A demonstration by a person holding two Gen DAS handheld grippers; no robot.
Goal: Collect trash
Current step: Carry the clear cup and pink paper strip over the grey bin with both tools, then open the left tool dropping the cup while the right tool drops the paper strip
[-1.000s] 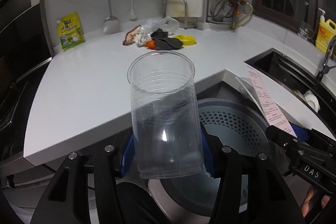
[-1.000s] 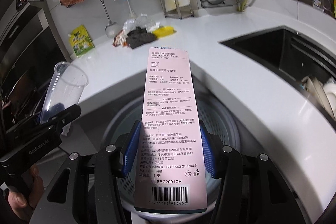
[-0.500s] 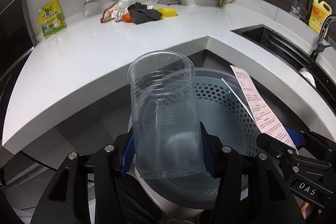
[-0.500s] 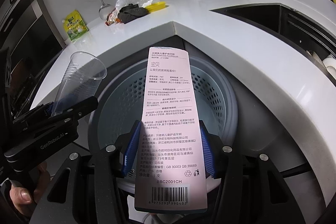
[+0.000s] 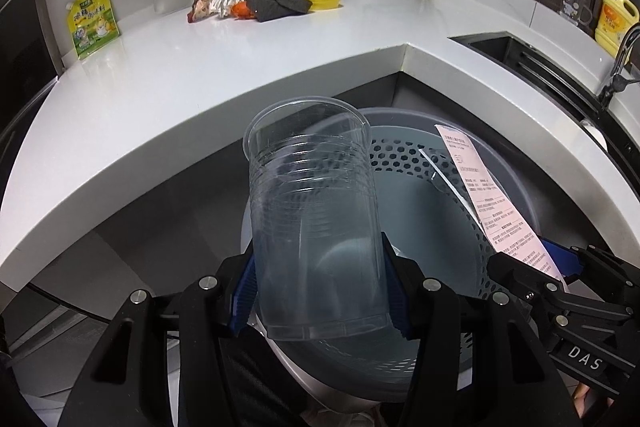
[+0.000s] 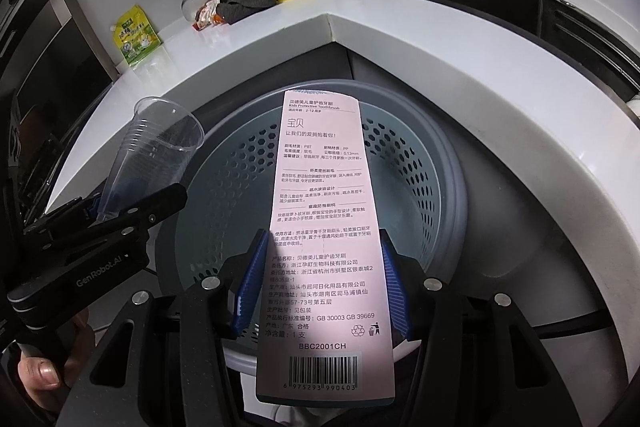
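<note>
Cup left of card, both over the basket, counter behind, litter pile seemingly at its back.

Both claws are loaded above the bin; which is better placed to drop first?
Right, probably: its pink package hangs over the middle of the perforated bin, while the left claw's clear cup sits nearer the bin's rim.

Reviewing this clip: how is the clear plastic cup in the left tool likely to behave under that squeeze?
The clear plastic cup looks thin-walled and empty, so probably very light. Such walls likely flex or crack if the left tool squeezes harder. The smooth, tapered sides might slip between the pads; released over the perforated bin, it would likely tumble.
</note>
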